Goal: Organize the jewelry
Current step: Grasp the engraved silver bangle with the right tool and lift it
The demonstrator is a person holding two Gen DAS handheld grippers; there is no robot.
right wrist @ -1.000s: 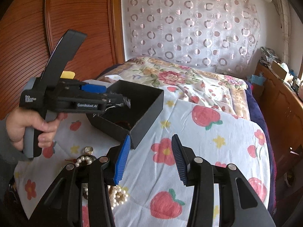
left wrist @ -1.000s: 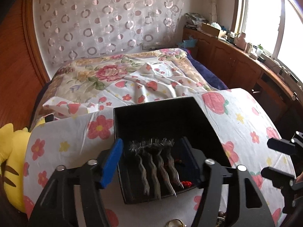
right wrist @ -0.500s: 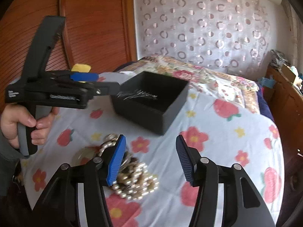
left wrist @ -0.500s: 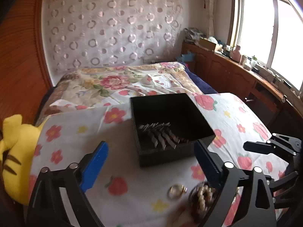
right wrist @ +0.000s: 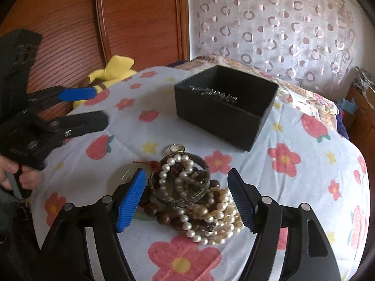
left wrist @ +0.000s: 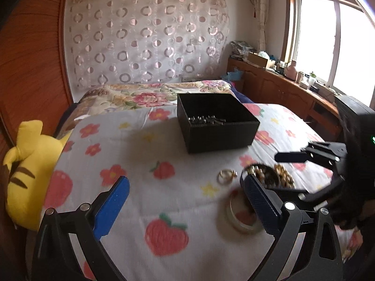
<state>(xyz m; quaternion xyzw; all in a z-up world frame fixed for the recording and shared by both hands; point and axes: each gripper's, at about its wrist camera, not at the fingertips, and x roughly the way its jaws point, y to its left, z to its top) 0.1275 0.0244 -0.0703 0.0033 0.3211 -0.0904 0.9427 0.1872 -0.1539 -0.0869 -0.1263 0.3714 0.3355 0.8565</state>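
Box: black box (right wrist: pixel 225 107) sits open toward the table's far side, silver hairpins (right wrist: pixel 216 94) already inside, so it's the drop spot.
Pile: pearl strands (right wrist: pixel 206 213), bangle, gold ring (left wrist: pixel 225 175) heaped near edge, unsorted.
R hand-held gripper (right wrist: pixel 185 199): jaws opening, straddling pile w/o touching; prob. next pick.
L hand-held gripper (left wrist: pixel 185 208): spread wide, empty, off to the side.

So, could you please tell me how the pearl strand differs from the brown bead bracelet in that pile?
The pearl strand is creamy white with small beads; the brown bead bracelet is dark with larger beads. The pearls loop over the pile's top; the brown beads lie low at its left edge. Both are round-beaded and outside the black box.
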